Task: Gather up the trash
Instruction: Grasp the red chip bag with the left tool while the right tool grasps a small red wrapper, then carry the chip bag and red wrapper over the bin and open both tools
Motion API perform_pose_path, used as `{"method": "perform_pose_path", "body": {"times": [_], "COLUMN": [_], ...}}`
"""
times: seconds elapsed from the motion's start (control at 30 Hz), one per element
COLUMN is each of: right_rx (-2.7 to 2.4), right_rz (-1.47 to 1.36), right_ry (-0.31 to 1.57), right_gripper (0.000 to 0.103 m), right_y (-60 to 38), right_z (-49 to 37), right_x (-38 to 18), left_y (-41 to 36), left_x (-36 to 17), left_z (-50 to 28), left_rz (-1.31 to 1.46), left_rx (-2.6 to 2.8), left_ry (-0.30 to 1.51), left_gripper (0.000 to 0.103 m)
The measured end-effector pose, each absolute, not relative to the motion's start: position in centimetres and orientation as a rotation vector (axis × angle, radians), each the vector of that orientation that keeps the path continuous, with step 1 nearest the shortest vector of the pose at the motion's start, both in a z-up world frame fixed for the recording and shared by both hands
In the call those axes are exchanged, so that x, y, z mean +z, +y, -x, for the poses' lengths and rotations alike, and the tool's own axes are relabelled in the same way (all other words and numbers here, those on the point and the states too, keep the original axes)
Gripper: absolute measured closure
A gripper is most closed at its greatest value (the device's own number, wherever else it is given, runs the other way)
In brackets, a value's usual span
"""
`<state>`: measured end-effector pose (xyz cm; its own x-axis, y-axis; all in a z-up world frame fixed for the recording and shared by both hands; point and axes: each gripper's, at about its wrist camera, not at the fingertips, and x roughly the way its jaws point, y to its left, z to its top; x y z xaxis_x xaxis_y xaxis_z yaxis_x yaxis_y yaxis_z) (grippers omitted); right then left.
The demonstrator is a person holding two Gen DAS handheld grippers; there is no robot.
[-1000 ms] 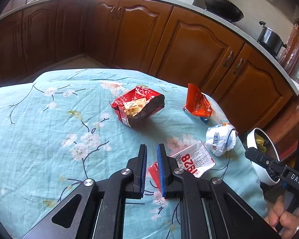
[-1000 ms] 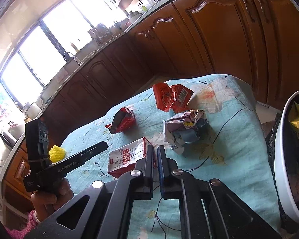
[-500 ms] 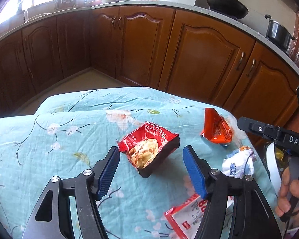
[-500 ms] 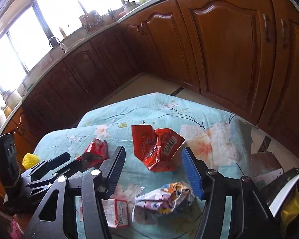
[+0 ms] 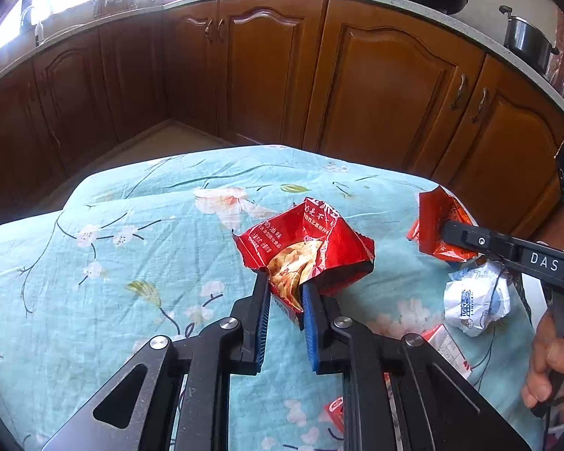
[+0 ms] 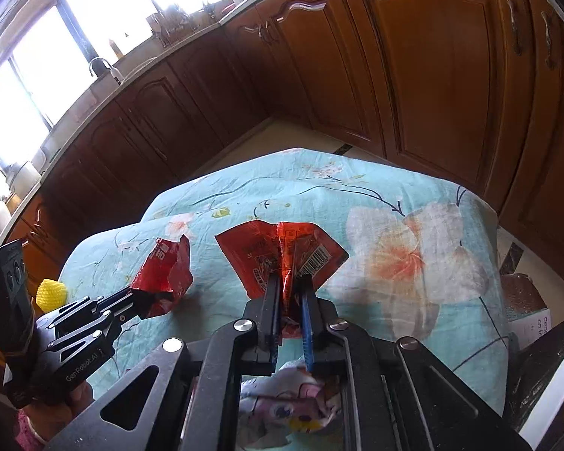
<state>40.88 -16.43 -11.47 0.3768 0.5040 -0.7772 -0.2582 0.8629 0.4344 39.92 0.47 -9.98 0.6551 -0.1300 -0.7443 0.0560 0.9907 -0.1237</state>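
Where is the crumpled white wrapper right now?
In the left wrist view, the white wrapper lies on the flowery tablecloth at the right, just below the orange bag the right gripper pinches.

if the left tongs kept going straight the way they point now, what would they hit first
The left tongs are already shut on the near edge of the open red foil snack bag. Pushing on would crumple that bag first, then likely meet the turquoise floral tablecloth beyond, though depth is unclear.

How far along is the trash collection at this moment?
Early. The jaws have just closed: the left gripper pinches the red chip bag, and the right gripper the orange wrapper. Both still lie on the tablecloth. The crumpled white wrapper is left untouched.
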Motion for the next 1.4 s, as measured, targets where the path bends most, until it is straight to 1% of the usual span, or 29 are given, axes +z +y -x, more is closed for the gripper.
{"method": "perform_pose_path", "body": {"times": [0.3,0.57,0.97,1.4], "right_rx": [0.549,0.510,0.385,0.247], "right_rz": [-0.338,-0.398,-0.454,-0.485], "right_ry": [1.007,0.943,0.873,0.882], "right_gripper": [0.094,0.094,0.094,0.094], "right_y": [-19.4,-24.1,-32.1,-38.8], "right_z": [-35.7,-30.8,-25.7,-22.0], "right_x": [-6.8,-4.2,-2.7,-4.4], "left_y": [-0.6,-3.7,-9.4,-14.9], "left_x": [-6.2,-5.1,-4.4,-4.1], "left_z": [-34.4,-30.2,-27.6,-27.8], "left_rz": [0.138,0.151,0.114,0.043], "left_rx": [-0.198,-0.297,-0.412,-0.509], "left_ry": [0.780,0.772,0.777,0.790], "left_gripper": [0.088,0.088,0.088,0.088]}}
